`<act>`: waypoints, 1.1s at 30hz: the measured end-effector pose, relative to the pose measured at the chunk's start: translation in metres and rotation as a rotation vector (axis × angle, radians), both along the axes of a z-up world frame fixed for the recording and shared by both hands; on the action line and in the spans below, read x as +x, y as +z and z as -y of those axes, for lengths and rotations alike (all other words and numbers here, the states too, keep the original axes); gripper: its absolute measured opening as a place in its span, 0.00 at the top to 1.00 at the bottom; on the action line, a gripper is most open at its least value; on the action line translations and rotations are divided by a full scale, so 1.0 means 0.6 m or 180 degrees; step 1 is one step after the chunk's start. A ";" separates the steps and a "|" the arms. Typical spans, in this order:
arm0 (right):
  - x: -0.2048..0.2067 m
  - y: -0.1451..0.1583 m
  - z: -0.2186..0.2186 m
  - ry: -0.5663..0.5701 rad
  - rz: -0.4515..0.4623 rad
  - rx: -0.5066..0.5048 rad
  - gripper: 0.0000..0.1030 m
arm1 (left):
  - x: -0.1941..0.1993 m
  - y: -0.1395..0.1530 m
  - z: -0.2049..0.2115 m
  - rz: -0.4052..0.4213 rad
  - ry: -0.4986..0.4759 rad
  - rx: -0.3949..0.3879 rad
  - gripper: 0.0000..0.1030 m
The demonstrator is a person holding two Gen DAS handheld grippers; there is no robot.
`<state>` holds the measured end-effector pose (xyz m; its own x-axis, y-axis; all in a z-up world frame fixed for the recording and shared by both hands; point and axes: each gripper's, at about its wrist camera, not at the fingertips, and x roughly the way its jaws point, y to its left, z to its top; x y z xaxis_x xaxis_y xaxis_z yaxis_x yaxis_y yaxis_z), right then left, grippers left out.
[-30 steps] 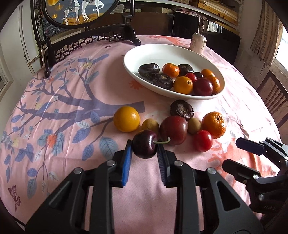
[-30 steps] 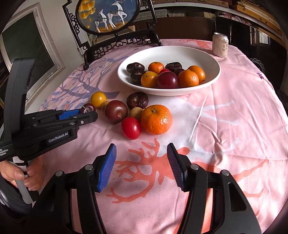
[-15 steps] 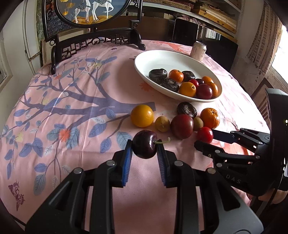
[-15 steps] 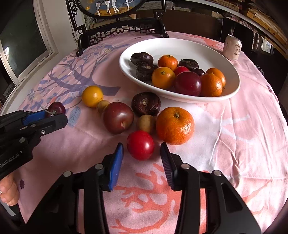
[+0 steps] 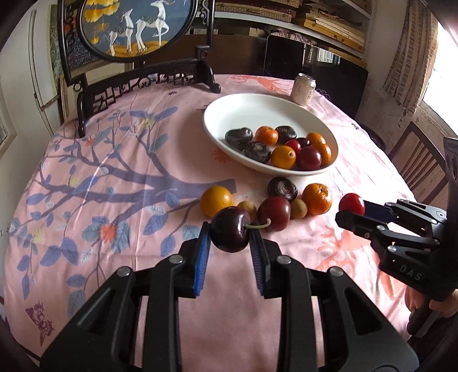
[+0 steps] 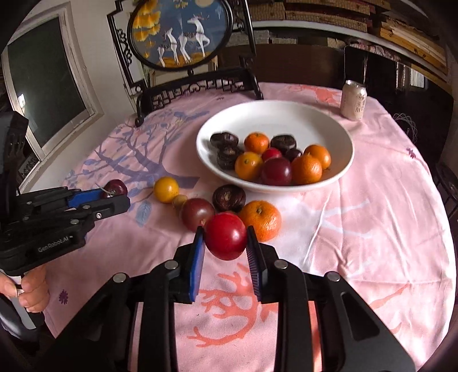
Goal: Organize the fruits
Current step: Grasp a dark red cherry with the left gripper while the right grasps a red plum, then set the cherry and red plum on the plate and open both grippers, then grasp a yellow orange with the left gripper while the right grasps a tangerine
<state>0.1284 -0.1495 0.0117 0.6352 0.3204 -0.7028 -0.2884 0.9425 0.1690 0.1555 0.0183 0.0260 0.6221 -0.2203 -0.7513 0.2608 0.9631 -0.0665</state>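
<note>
My left gripper (image 5: 230, 233) is shut on a dark cherry (image 5: 230, 232) with a green stem and holds it above the cloth; it also shows in the right wrist view (image 6: 114, 188). My right gripper (image 6: 225, 236) is shut on a red tomato (image 6: 226, 235) and holds it raised; it shows at the right of the left wrist view (image 5: 351, 203). The white bowl (image 5: 243, 111) holds several oranges, plums and dark fruits. On the cloth before it lie a yellow orange (image 5: 216, 200), a dark plum (image 5: 274, 213), a wrinkled dark fruit (image 5: 282, 188) and a mandarin (image 5: 317, 198).
A drink can (image 5: 303, 88) stands behind the bowl. A dark carved stand with a round deer picture (image 5: 137, 25) is at the table's far edge. A wooden chair (image 5: 418, 160) stands at the right. Two small brownish fruits (image 5: 298, 208) lie among the loose fruit.
My right gripper has closed on the red tomato and lifted it off the cloth. My left gripper has risen with the cherry held.
</note>
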 end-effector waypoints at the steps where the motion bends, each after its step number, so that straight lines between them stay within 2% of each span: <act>1: 0.000 0.015 0.008 -0.0021 0.0102 0.0030 0.72 | 0.006 0.012 0.007 0.0045 -0.0034 0.0012 0.73; 4: 0.015 0.049 0.022 -0.0080 0.0353 0.0053 0.72 | 0.032 0.044 0.034 0.0172 -0.0117 0.0032 0.73; 6: 0.040 0.056 0.025 -0.0081 0.0421 0.0012 0.72 | 0.057 0.059 0.053 0.0278 -0.0128 0.0072 0.73; 8: 0.069 0.052 0.028 -0.0095 0.0408 -0.0009 0.72 | 0.092 0.063 0.073 0.0264 -0.0123 0.0078 0.73; 13: 0.141 0.018 0.028 -0.0117 0.0223 -0.0109 0.72 | 0.184 0.029 0.105 0.0033 -0.0072 0.0036 0.73; 21: 0.203 -0.021 0.020 -0.0138 0.0084 -0.0234 0.70 | 0.260 -0.018 0.140 -0.0148 -0.0049 0.0128 0.72; 22: 0.205 -0.022 0.019 -0.0145 0.0100 -0.0250 0.64 | 0.266 -0.021 0.141 -0.0161 -0.0042 0.0113 0.69; 23: 0.206 -0.023 0.018 -0.0141 0.0109 -0.0271 0.64 | 0.271 -0.024 0.140 -0.0189 -0.0013 0.0100 0.53; 24: 0.205 -0.024 0.018 -0.0159 0.0108 -0.0288 0.63 | 0.274 -0.025 0.136 -0.0196 0.0046 0.0087 0.43; 28: 0.187 -0.018 0.034 -0.0185 0.0077 -0.0135 0.63 | 0.260 -0.019 0.120 -0.0183 0.0091 0.0059 0.43; 33: 0.140 -0.010 0.060 -0.0256 0.0010 0.0040 0.63 | 0.215 0.000 0.090 -0.0142 0.0189 0.0010 0.31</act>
<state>0.2123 -0.1854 0.0055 0.6614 0.2772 -0.6969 -0.2125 0.9604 0.1803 0.2845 -0.0357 0.0261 0.5998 -0.1816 -0.7793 0.2000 0.9770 -0.0737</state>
